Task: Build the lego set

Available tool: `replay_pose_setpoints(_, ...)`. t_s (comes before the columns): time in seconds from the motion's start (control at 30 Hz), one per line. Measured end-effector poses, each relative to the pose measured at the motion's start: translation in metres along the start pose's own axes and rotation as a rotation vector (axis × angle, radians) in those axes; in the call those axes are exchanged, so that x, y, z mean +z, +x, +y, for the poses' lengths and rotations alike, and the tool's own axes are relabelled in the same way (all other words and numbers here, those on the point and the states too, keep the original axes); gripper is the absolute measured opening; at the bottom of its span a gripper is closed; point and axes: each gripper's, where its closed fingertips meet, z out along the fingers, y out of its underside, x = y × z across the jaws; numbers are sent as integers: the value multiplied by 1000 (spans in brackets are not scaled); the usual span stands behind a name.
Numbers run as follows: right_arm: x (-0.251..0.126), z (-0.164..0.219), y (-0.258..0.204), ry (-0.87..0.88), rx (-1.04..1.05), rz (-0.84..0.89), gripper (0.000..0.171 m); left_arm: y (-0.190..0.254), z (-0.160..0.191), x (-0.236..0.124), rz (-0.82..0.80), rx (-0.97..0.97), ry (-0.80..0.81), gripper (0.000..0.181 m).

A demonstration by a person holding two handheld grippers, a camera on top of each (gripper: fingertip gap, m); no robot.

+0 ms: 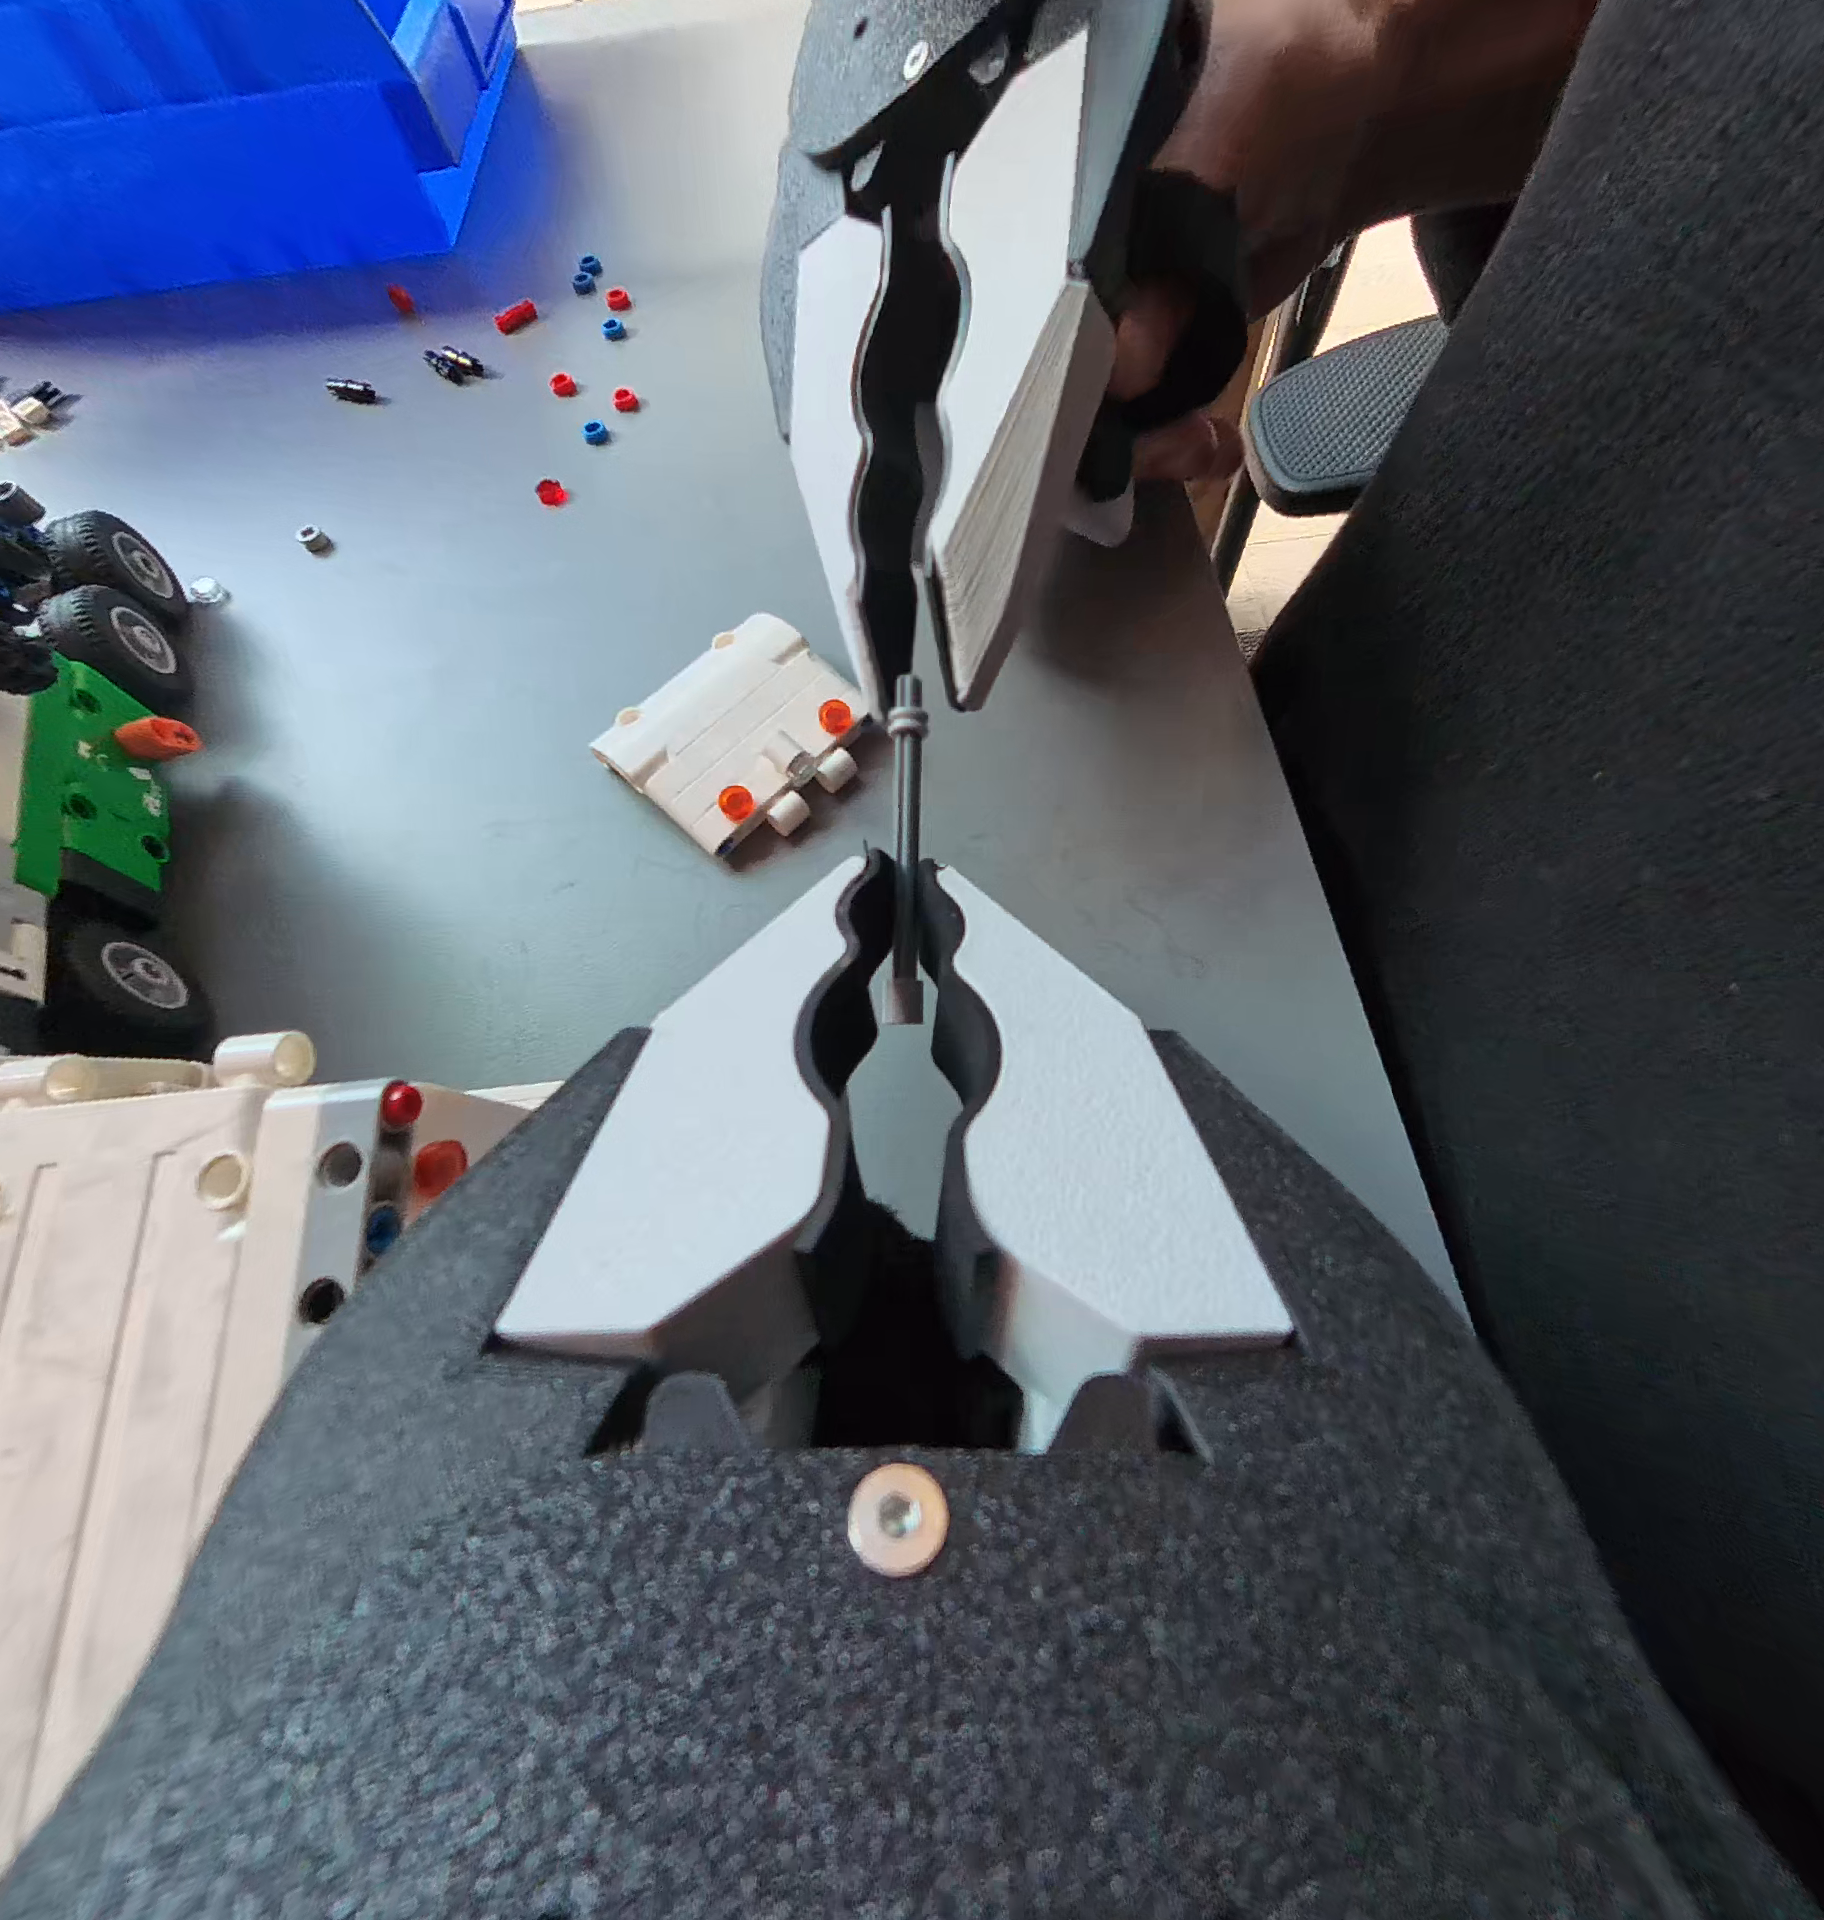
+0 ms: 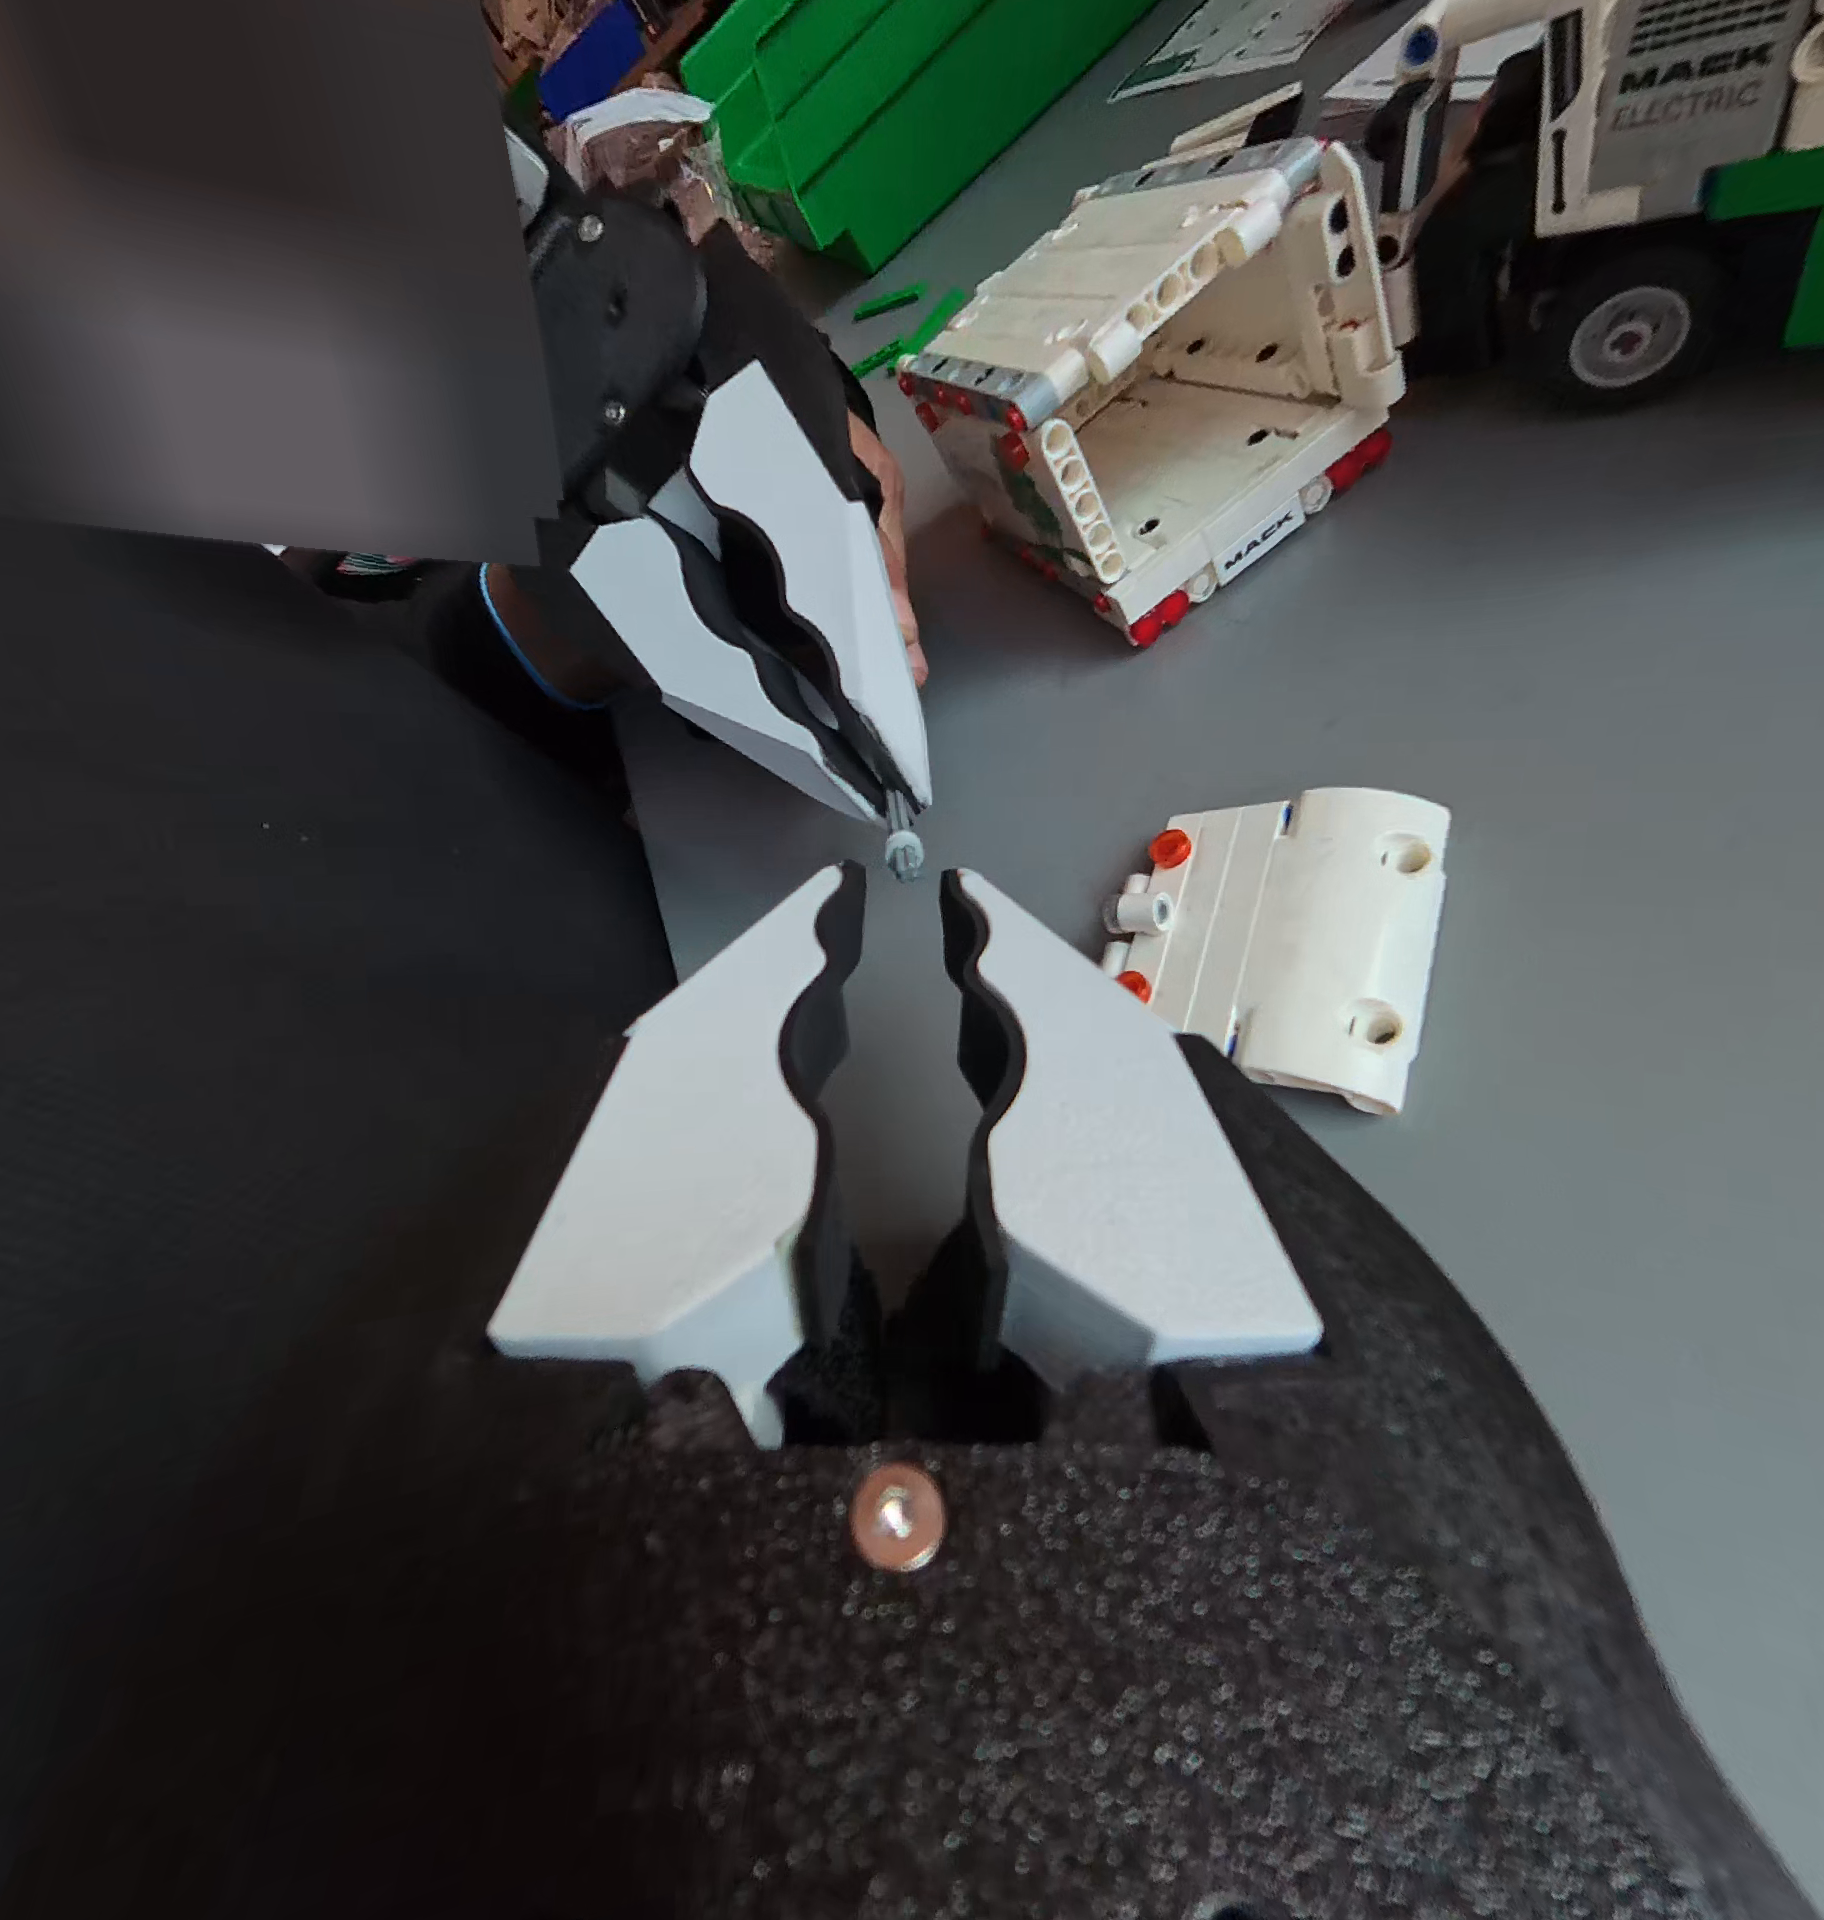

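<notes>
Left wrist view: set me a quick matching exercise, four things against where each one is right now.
Things:
1. grey axle
2. blue bin
3. small white panel assembly
4. green truck

Places:
a. top left corner of the view
b. left edge of the view
c. clamped in the left hand-held gripper
d. flat on the grey table, mid-view

Pairs: 1-c, 2-a, 3-d, 4-b

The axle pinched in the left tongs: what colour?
Dark grey axle, clearest in the left wrist view.

Grey desk (image 1: 451,665) — small white panel (image 1: 733,740) mid-desk, loose red and blue studs (image 1: 586,343) beyond, blue bin (image 1: 191,135) far left.
</notes>
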Motion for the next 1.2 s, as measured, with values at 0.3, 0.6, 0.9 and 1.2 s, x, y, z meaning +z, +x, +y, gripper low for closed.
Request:
replay_pose_setpoints(0.3, 1, -4, 2, 8, 37, -35, 3, -1, 0, 0, -27, 21, -2, 2)
replay_pose_setpoints(0.6, -4, -9, -4, 52, 67, -98, 2, -5, -11, -5, -84, 30, 72, 3)
replay_pose_setpoints(0.9, -18, -29, 0, 109, 79, -78, 2, -12, -22, -8, -102, -53, 131, 2)
replay_pose_setpoints(1.2, -30, -94, 5, 671, 334, -236, 15, -40, -65, -21, -134, -460, 420, 2)
